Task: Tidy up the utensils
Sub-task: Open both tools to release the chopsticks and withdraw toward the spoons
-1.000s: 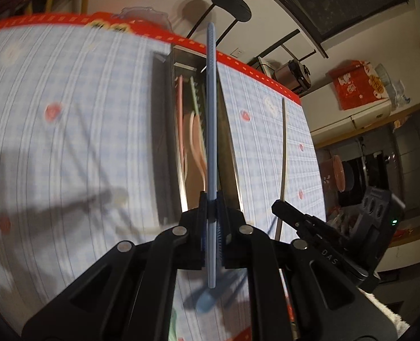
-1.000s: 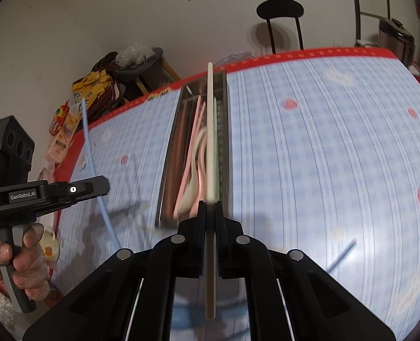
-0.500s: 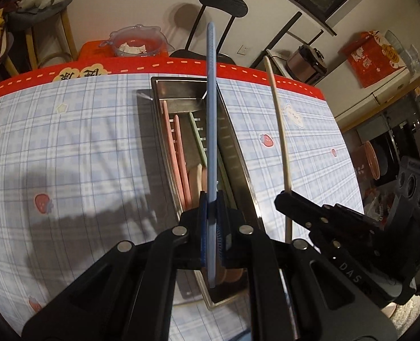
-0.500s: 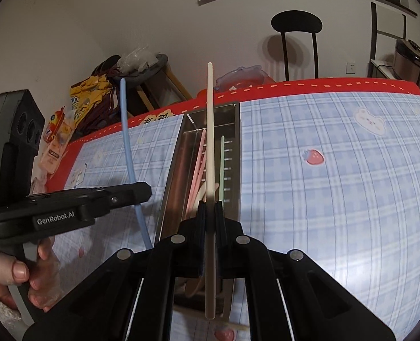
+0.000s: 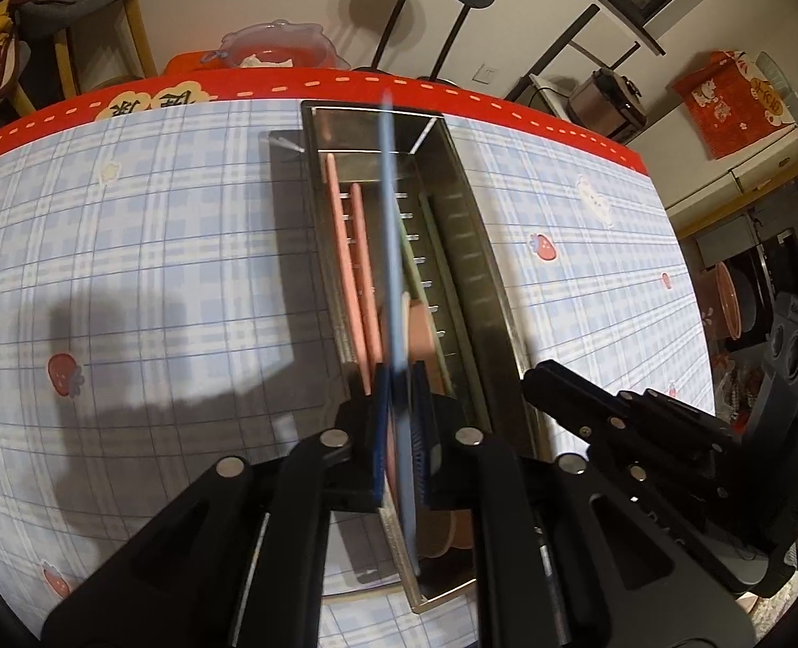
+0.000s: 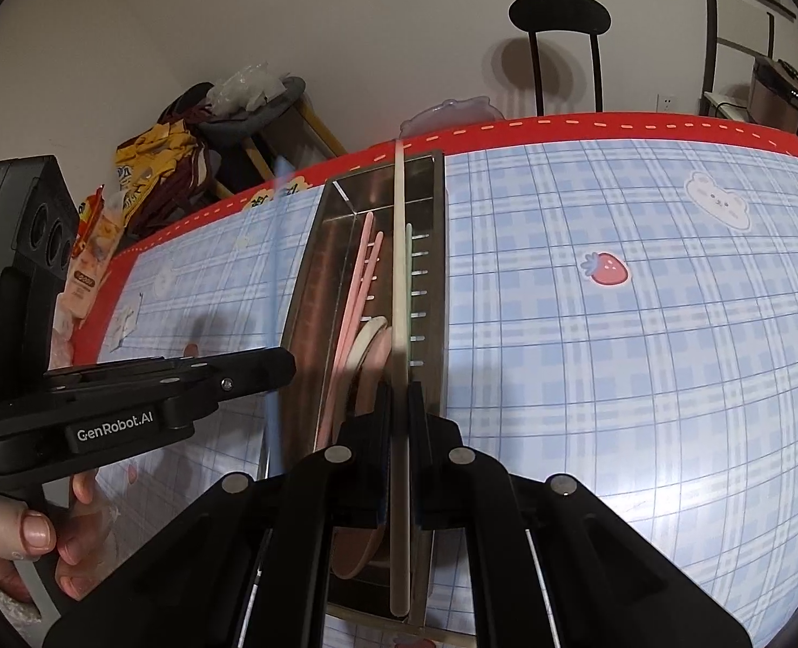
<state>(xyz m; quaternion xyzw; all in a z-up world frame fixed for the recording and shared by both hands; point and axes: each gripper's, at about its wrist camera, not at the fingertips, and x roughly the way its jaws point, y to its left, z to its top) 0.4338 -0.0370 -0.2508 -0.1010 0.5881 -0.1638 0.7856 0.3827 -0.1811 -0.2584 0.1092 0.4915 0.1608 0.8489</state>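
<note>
Utensils — two long, thin sticks, one per gripper — are shown above a narrow metal tray on a checked tablecloth.

Left wrist view: a blue stick (image 5: 393, 270) is seen between the pads of the left gripper (image 5: 399, 421), taken low on its shaft, with a short length projecting behind the fingers. The jaws are nearly together, but a sliver of gap shows on either side of the stick and the stick is blurred, so whether it is gripped or loose cannot be told. It is lined up along the metal tray (image 5: 485, 270), in which pink utensils (image 5: 353, 259) and a pale green one already lie lengthwise. The right gripper's body is visible beside the tray's right wall.

Right wrist view: a cream stick (image 6: 399, 281) is clamped between the pads of the right gripper (image 6: 399, 410), the jaws closed to its thickness, over the tray's right half. The blurred blue stick (image 6: 276, 297) appears left of the tray, near its left wall.

Handling, as judged: both sticks look light, stiff and smooth — apt to swivel or slip in a narrow pinch. A hold nearer mid-length would be expected to reduce tipping.
</note>
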